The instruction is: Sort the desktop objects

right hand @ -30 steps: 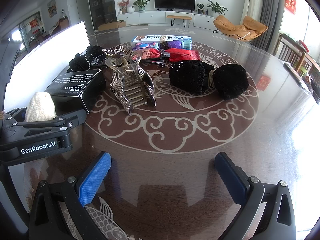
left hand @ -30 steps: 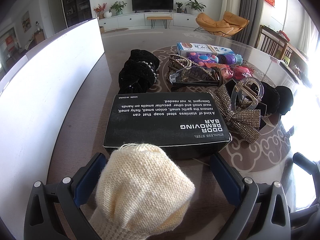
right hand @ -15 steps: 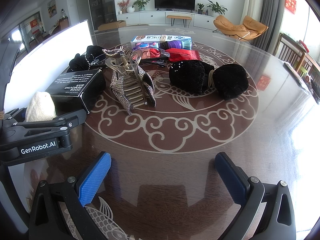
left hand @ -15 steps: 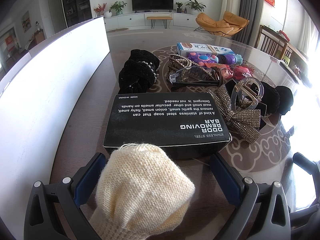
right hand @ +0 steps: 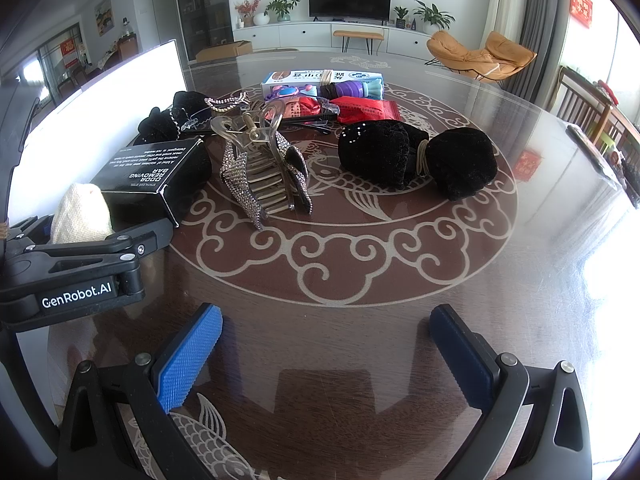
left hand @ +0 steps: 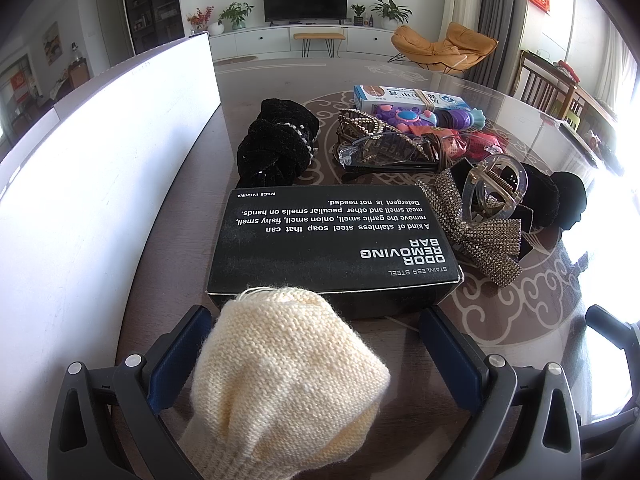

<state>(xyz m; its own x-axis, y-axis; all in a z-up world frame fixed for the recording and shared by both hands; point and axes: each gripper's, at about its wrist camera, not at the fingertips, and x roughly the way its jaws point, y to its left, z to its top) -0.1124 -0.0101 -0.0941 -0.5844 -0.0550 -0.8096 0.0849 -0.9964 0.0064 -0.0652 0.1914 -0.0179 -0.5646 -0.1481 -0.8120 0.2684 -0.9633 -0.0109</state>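
my left gripper [left hand: 312,344] is spread wide and low over the table [right hand: 400,340], and a cream knitted thing [left hand: 280,376] lies between its fingers without being pinched, because there is a gap on each side of it; i cannot tell if it rests on the table or hangs from the tool; it sits here, i think, because it is the next thing to sort, close to the white board [left hand: 100,184] on my left; just beyond it, touching or nearly so, is the black soap box [left hand: 332,240], lying flat with its print upside down to me; my right gripper [right hand: 324,356] is also spread, with nothing between its fingers, only bare table under it; it waits in front of the pile, i judge, to leave room for the left one; the other things to sort are gathered near the middle of the table: a glittering hair clip [right hand: 264,168] standing just beside the box, a black velvet hair tie [right hand: 416,158] to the right of it, a second black velvet piece [left hand: 276,144] behind the box, clear glasses [left hand: 384,152], a red packet [right hand: 368,110] and a blue and white box [right hand: 320,78] at the far side; compared with a second ago almost nothing differs: both grippers stay spread in the same place and no object has moved; only the white board appears a little shifted in the left view, so my left hand has turned slightly.
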